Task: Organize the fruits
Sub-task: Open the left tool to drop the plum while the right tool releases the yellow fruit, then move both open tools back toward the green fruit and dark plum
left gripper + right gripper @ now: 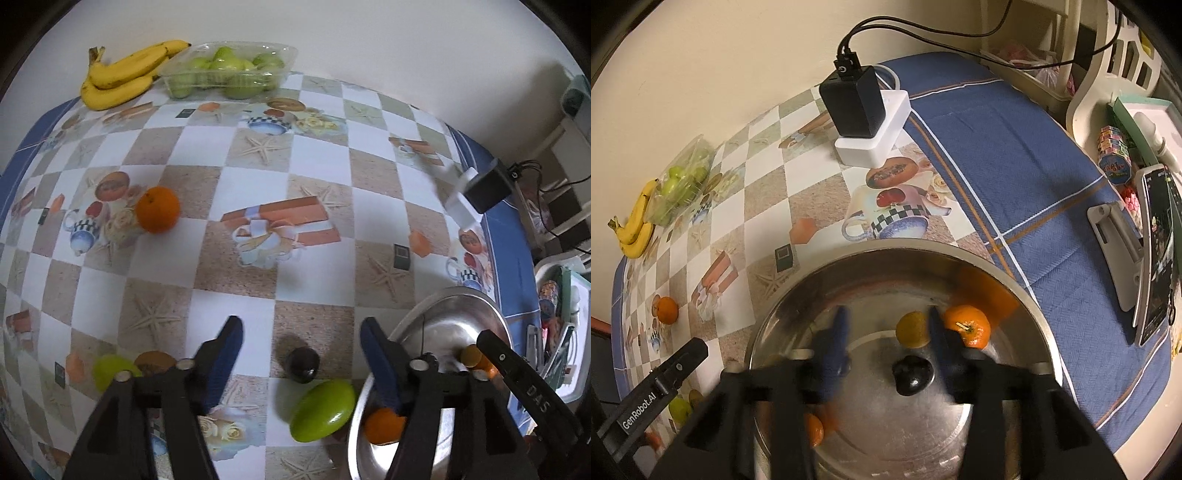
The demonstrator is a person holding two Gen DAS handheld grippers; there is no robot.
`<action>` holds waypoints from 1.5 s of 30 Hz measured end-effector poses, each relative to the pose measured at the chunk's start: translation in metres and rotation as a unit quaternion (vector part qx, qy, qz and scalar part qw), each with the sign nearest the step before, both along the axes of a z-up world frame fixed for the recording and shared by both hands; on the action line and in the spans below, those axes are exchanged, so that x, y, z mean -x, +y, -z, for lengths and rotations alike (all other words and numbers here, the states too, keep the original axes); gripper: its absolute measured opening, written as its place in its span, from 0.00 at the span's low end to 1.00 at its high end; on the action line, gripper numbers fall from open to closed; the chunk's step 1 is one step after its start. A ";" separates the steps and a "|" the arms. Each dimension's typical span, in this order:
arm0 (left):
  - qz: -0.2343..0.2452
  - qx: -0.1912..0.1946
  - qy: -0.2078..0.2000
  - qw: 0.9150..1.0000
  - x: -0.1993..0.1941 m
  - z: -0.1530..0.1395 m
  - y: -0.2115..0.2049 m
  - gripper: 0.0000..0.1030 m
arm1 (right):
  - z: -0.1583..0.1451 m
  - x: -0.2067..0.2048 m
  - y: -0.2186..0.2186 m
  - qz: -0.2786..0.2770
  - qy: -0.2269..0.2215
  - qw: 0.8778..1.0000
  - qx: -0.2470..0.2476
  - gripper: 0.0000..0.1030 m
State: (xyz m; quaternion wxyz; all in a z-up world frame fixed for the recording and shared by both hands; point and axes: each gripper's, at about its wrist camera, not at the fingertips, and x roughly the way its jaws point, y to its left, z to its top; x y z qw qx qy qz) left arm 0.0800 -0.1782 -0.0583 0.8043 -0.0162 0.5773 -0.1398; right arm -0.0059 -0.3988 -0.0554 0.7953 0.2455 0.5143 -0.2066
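Note:
My left gripper is open and empty above the table, with a dark plum and a green fruit lying just below it. A steel bowl sits at its right and holds an orange. My right gripper is open over the bowl's inside, where a dark plum, a yellow fruit, an orange with a stem and another orange lie. A loose orange lies at the left, also in the right wrist view.
Bananas and a clear box of green fruit stand at the table's far edge by the wall. A black charger on a white block stands at the back. A phone on a stand is at the right. Another green fruit lies near left.

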 end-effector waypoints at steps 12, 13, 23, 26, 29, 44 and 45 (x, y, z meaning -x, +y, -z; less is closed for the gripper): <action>-0.037 -0.015 -0.009 0.999 -0.005 0.004 0.014 0.98 | 0.003 -0.003 0.004 -0.011 0.004 1.000 0.011 0.86; -0.037 -0.017 -0.010 0.999 -0.005 0.004 0.015 1.00 | 0.003 -0.003 0.004 -0.013 0.005 1.000 0.011 0.88; -0.039 -0.032 -0.021 0.999 -0.006 0.003 0.019 1.00 | 0.002 -0.004 0.009 -0.020 0.000 1.000 0.013 0.96; -0.040 -0.030 -0.018 0.999 -0.006 0.003 0.022 1.00 | 0.001 -0.004 0.012 -0.022 0.002 1.000 0.014 0.96; -0.040 -0.023 -0.016 0.999 -0.005 0.001 0.025 1.00 | -0.001 -0.004 0.015 -0.028 0.004 0.999 0.015 0.96; -0.035 -0.010 -0.040 0.999 0.000 -0.023 0.073 1.00 | -0.017 -0.009 0.050 -0.071 -0.007 0.997 0.011 0.96; -0.040 -0.008 -0.043 0.998 0.000 -0.025 0.079 1.00 | -0.018 -0.010 0.053 -0.076 -0.008 0.997 0.010 0.96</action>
